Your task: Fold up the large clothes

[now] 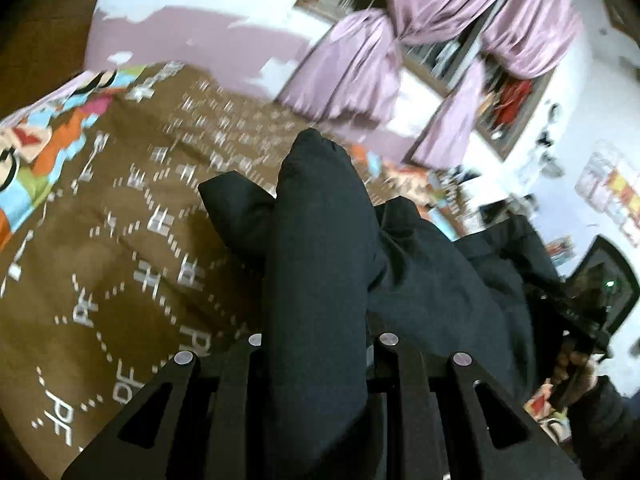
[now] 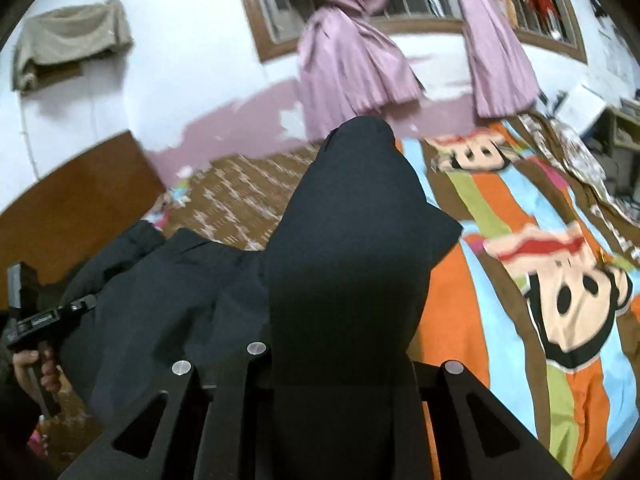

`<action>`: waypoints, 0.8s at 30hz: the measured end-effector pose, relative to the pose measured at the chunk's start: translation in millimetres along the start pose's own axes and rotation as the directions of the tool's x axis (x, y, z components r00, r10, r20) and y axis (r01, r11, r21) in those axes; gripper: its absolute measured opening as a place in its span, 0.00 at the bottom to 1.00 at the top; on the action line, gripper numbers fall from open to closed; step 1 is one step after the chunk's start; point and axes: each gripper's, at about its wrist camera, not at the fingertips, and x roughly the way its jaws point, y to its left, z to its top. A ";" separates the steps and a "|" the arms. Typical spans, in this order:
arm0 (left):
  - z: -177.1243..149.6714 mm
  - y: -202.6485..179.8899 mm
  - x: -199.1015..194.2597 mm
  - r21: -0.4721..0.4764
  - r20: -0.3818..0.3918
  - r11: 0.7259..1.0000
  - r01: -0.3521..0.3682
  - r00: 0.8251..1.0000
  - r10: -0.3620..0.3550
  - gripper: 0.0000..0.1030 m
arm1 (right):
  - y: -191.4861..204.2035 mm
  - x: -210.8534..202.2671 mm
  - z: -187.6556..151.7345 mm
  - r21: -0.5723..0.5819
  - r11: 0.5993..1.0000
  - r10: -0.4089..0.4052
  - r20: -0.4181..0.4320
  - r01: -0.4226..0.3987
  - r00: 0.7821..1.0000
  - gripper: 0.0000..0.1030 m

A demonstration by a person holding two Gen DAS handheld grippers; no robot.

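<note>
A large dark navy garment [image 1: 424,280] hangs between my two grippers above the bed. In the left wrist view its cloth is bunched between the jaws and drapes forward over the fingers, so my left gripper [image 1: 316,216] is shut on it with its tips hidden. The right wrist view shows the same: a hump of the garment [image 2: 348,240] covers my right gripper [image 2: 344,216], which is shut on it. Each camera also sees the other tool: the right gripper's body [image 1: 588,304] in a hand [image 1: 572,372], and the left gripper's body [image 2: 44,316] in a hand [image 2: 36,368].
Below lies a brown bedspread with white lettering [image 1: 120,248] and a striped cartoon-monkey blanket [image 2: 532,292]. A wooden headboard [image 2: 68,208] is at the left. Purple knotted curtains [image 2: 344,64] hang over a barred window on the far wall. Cluttered shelves [image 2: 624,132] stand at the right.
</note>
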 end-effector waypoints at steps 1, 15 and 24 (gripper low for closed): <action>-4.0 5.5 3.9 -0.012 -0.010 1.000 -0.016 1.000 0.016 0.16 | -8.1 4.0 -4.1 0.023 1.000 -0.009 -0.010 0.009 1.000 0.19; -15.2 18.5 9.6 -0.051 -0.060 0.980 -0.190 0.980 0.187 0.49 | -36.9 9.5 -22.6 0.099 0.984 -0.138 -0.080 0.146 0.987 0.85; -13.1 5.0 -8.3 -0.078 0.013 0.937 -0.340 0.940 0.342 0.91 | -39.4 -8.7 -31.0 0.109 0.971 -0.204 -0.069 0.211 0.976 1.00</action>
